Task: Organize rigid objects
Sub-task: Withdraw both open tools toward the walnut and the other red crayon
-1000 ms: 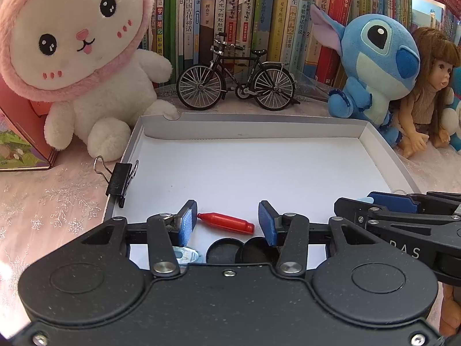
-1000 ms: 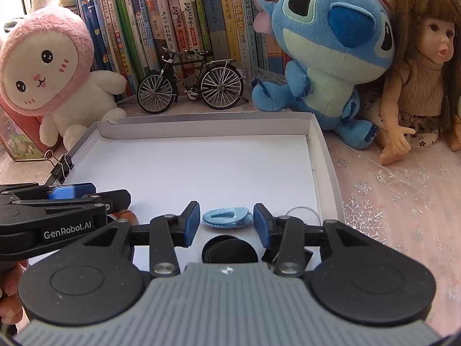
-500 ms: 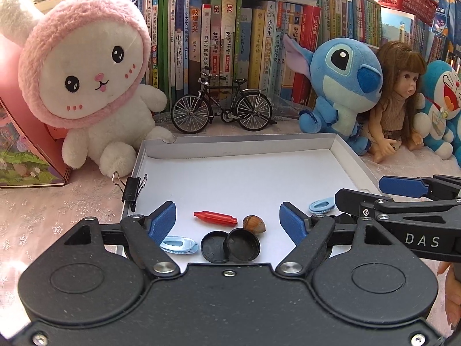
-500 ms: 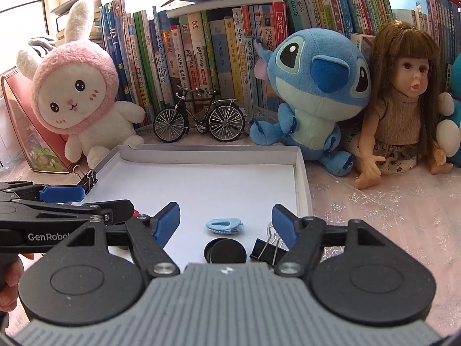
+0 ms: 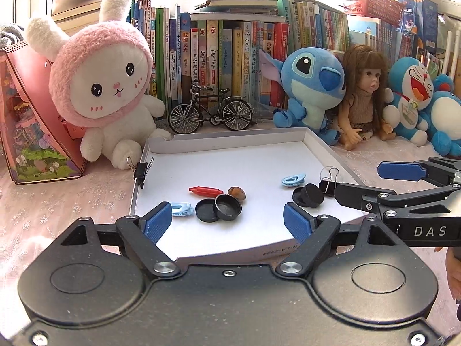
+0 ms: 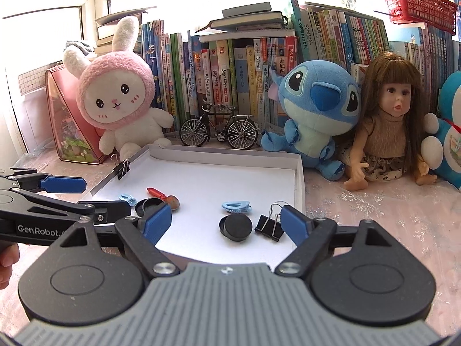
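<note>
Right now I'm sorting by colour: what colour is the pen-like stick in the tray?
Red stick; clearest in the left wrist view.

Quick count, in the tray (image 5: 331, 155): two blue clips (image 5: 293, 179) (image 5: 181, 209), two binder clips (image 5: 141, 170) (image 5: 328, 184), four black lids in two pairs (image 5: 219, 209) (image 5: 309, 196), one red pen (image 5: 206, 191), one nut (image 5: 236, 193). Behind it: four plushies (image 5: 112, 92) (image 5: 312, 86) (image 5: 410, 98) (image 5: 445, 109), one doll (image 5: 364, 98), one bike (image 5: 211, 112).

We see our left gripper (image 5: 227, 225) with jaws opening, nothing between them, above the near edge of the white tray (image 5: 230, 141). In it lie a red pen (image 5: 206, 191), a nut (image 5: 237, 193) (just right of the pen) and black lids (image 5: 219, 209).
</note>
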{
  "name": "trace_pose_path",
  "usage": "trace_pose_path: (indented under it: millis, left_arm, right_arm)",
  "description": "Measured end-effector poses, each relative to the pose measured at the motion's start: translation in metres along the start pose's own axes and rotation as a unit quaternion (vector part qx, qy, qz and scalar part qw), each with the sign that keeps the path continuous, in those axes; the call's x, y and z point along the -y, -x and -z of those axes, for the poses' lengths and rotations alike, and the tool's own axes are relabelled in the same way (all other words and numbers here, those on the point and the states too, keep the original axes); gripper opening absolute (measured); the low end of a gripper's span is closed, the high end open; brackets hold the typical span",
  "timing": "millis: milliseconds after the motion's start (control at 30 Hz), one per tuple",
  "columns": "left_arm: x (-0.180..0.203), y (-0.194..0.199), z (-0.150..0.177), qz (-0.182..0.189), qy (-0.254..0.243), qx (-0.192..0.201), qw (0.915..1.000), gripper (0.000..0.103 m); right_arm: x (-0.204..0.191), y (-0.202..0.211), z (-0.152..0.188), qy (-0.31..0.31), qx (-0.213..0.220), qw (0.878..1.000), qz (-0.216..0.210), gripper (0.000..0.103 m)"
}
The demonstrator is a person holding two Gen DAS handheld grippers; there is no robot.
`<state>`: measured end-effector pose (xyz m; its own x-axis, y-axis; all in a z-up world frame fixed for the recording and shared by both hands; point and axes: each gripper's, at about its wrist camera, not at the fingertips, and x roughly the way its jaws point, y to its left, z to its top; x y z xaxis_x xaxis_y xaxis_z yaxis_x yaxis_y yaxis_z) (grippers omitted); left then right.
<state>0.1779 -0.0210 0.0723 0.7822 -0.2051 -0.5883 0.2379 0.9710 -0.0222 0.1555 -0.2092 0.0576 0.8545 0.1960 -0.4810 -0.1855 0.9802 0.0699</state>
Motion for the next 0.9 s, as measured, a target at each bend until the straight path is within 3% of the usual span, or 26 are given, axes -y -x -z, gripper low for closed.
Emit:
trace_pose_path:
  millis: [400,667,800,900]
  left_arm:
    - [0.006,0.046,0.064,0.004,0.017,0.012,0.9998,0.084]
    - [0.014,0.067,0.1,-0.002,0.009,0.012,0.9999,0.084]
    - [0.015,0.081,0.118,0.019,0.014,0.009,0.9997,0.083]
    - [0.016,0.088,0.127,0.036,0.019,-0.002,0.9992,0.076]
  right_arm:
    - [-0.018,0.043,0.04,0.045,0.016,0.999,-0.015,0.093]
    - [-0.023,0.061,0.072,0.058,0.002,0.998,-0.028,0.093]
    - [-0.023,0.073,0.085,0.062,-0.006,0.997,-0.049,0.093]
    - [-0.024,0.079,0.096,0.067,-0.021,0.995,-0.074,0.092]
